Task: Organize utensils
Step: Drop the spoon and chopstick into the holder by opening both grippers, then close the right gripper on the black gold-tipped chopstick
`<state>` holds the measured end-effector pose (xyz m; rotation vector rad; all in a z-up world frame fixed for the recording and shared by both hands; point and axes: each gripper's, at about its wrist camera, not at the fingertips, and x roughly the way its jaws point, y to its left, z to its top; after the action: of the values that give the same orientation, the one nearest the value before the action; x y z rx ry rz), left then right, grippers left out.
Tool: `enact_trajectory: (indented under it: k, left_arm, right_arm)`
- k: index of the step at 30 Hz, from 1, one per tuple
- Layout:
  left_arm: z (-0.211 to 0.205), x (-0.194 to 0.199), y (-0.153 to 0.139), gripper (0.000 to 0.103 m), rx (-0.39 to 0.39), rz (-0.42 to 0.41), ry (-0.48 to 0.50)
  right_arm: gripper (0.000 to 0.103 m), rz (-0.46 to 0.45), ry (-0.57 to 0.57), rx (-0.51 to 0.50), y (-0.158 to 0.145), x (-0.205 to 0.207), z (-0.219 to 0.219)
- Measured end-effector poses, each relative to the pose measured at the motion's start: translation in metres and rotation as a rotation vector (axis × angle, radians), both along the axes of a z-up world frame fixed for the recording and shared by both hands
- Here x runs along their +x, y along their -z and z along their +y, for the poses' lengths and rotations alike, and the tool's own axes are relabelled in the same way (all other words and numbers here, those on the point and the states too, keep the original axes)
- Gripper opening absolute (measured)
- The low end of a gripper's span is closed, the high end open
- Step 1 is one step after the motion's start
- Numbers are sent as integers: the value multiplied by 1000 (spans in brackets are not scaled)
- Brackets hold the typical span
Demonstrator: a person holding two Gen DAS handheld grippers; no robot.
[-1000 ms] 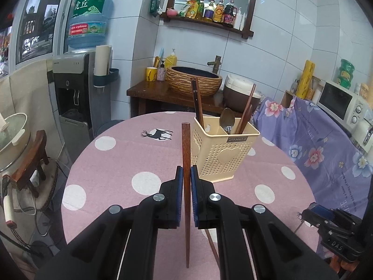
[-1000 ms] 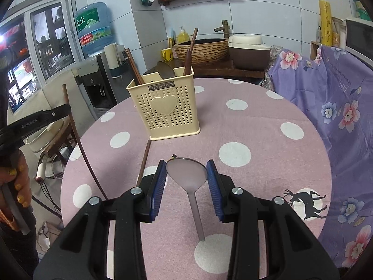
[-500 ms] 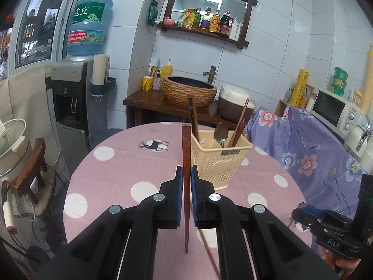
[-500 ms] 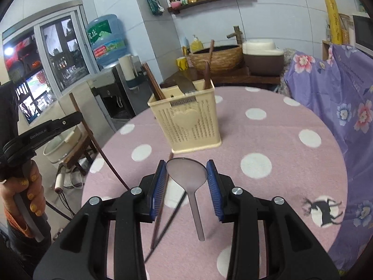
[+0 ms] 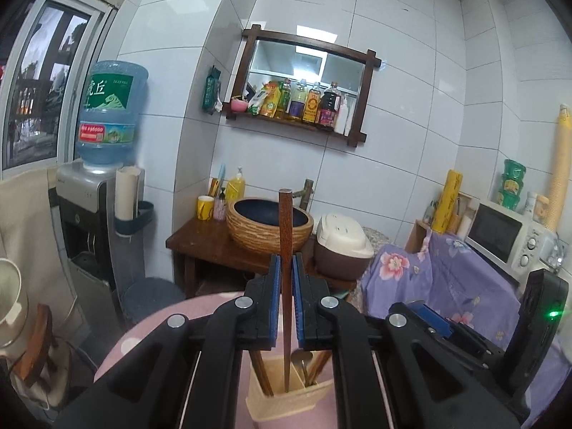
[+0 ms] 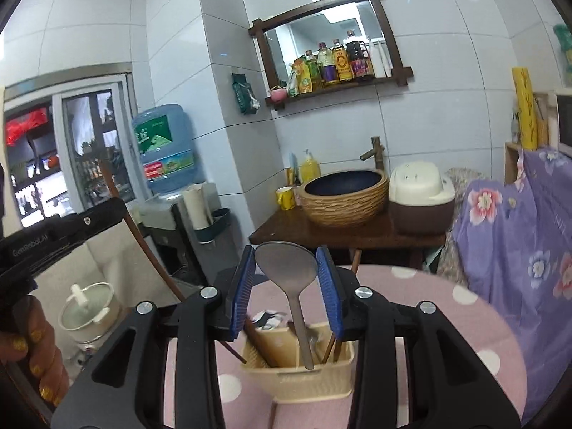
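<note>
Left wrist view first: a blue water jug (image 5: 109,114) with green-labelled Chinese characters sits upside down on a dispenser (image 5: 80,211); further right a wall shelf (image 5: 296,121) holds a row of bottles whose labels are too small to read. Below it a woven basin (image 5: 270,225) stands on a wooden stand beside a rice cooker (image 5: 341,246), and a microwave (image 5: 500,236) sits at far right. The left gripper (image 5: 285,307) is clenched on a chopstick (image 5: 285,236), held upright, its lower end down in the middle compartment of the cream holder (image 5: 282,398) on the pink dotted table (image 5: 157,325); more chopsticks stand in the compartment to its left and a spoon with chopsticks in the one to its right. Right wrist view: the other tool's body at left reads "GenRobot.AI". The right gripper (image 6: 286,286) grasps a metal spoon (image 6: 287,268) by its bowl, handle reaching down into the holder (image 6: 304,379), which also contains chopsticks.
</note>
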<state>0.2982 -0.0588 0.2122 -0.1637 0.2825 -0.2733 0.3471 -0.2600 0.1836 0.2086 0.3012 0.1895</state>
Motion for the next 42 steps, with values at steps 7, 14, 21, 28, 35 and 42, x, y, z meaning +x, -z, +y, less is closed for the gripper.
enact_trajectory:
  k: [7,14,21,28,35,42]
  left_arm:
    - [-17,37,60,8,27,79,-8]
    - [-17,51,117,8,49,182,-12]
    - [-19,54,145,6,80,238,-12]
    - [-9,37,136,14,82,202,-10]
    - [24,-18,151,50,69,218,-51]
    - [42,-79,212,51,152,321,-119]
  right_arm:
    - [36,89,30,-22,64,42,5]
    - [36,160,50,-58,119,45,12]
    - [36,181,62,-95,142,45,19]
    - [51,152,88,-73,137,27,15]
    - [51,275,80,-92,149,-34,21]
    - [48,481,63,-156,222,-94,54]
